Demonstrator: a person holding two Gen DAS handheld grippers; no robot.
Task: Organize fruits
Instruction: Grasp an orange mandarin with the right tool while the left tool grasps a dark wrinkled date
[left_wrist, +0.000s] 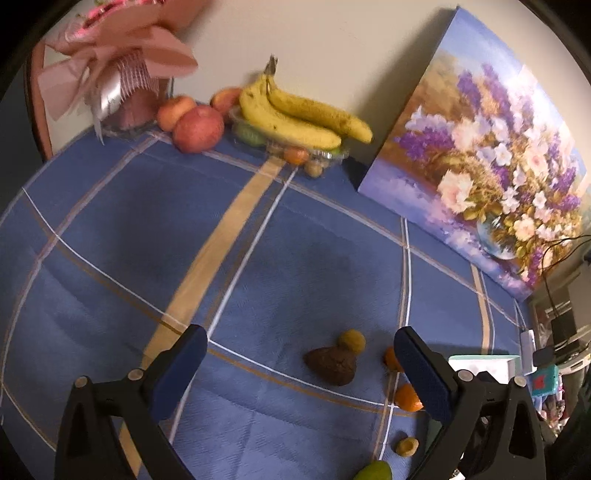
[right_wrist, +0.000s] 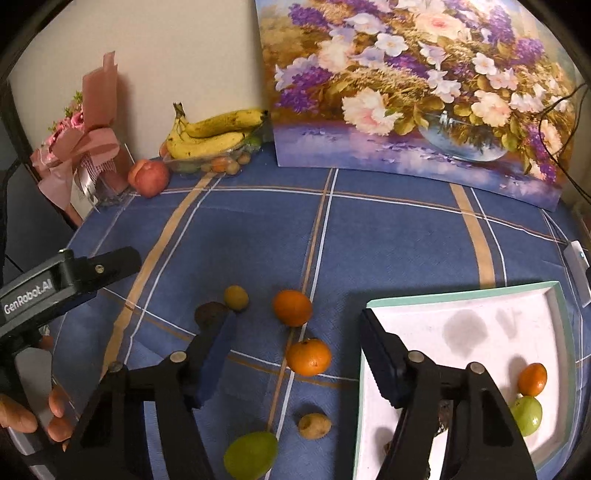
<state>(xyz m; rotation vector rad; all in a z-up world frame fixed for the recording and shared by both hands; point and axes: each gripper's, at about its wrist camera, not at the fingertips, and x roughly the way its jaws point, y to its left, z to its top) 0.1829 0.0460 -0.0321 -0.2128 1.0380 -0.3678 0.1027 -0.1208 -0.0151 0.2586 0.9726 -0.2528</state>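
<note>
Loose fruit lies on the blue checked tablecloth: a dark brown fruit (left_wrist: 330, 364), a small yellow one (left_wrist: 352, 340) behind it, two oranges (right_wrist: 292, 307) (right_wrist: 308, 356), a small tan fruit (right_wrist: 314, 425) and a green one (right_wrist: 251, 454). A white tray (right_wrist: 480, 306) with a teal rim holds an orange (right_wrist: 532, 379) and a green fruit (right_wrist: 526, 415). My left gripper (left_wrist: 299, 354) is open and empty, just short of the brown fruit. My right gripper (right_wrist: 299, 336) is open and empty above the oranges, its right finger over the tray's left edge.
At the back a clear dish (left_wrist: 325, 153) carries bananas (left_wrist: 295, 114) and small fruit, with apples (left_wrist: 198, 128) beside it. A pink bouquet (left_wrist: 118, 66) stands at the back left. A flower painting (left_wrist: 480, 162) leans against the wall. The left gripper's side (right_wrist: 55, 284) shows in the right wrist view.
</note>
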